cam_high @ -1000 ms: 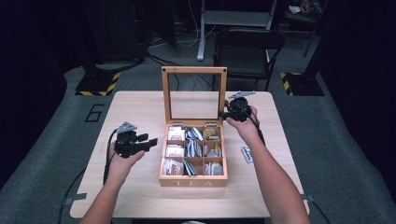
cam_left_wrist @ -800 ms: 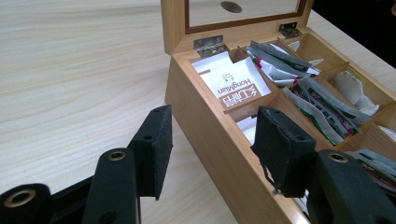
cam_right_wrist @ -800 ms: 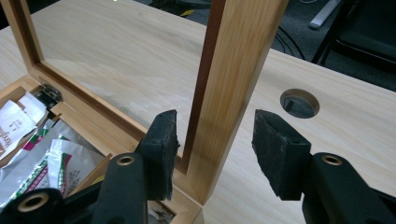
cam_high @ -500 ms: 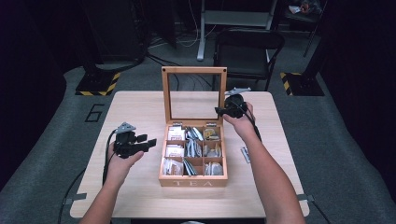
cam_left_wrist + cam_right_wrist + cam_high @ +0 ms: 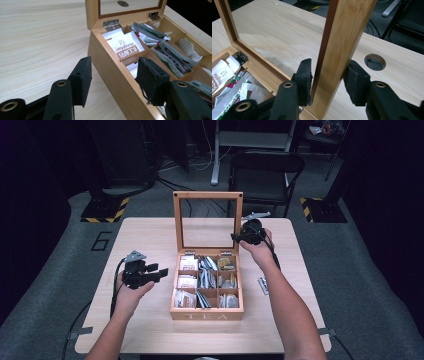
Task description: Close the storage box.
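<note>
**Right gripper on the lid frame, left waiting beside the tea box**

Left gripper point(image 5: 161, 272): sits just left of the tea box point(image 5: 206, 314), level with its middle row, jaws pointing at the box's left wall. Jaws are apart with nothing clamped. In the left gripper view point(image 5: 112, 67) the wall runs up between the two pads, but neither pad touches it. My read: it's parked to brace the box if it slides or tips, not to pick anything.

Tea box: centre of the table point(image 5: 150, 230), "TEA" front facing the person. Its lid point(image 5: 207, 195) stands upright off the rear hinges, so all compartments are exposed. Tea bags point(image 5: 206, 277) stand or lie inside, some white, some in foil with green and red print. Nothing is lifted out.

Right gripper point(image 5: 236, 237): at the box's rear right corner, on the lid's right upright. In the right gripper view point(image 5: 327, 72) the wooden frame point(image 5: 342, 37) passes between the pads. Its jaws have just been closing and both pads look in contact, so I read this as a grip on the lid. Grabbing the side rail low down gives control of the hinge swing; likely the lid is about to be lowered, or it's being steadied.

Right of the box: a small packet point(image 5: 263, 285) lies flat on the table, well clear of both grippers.
</note>
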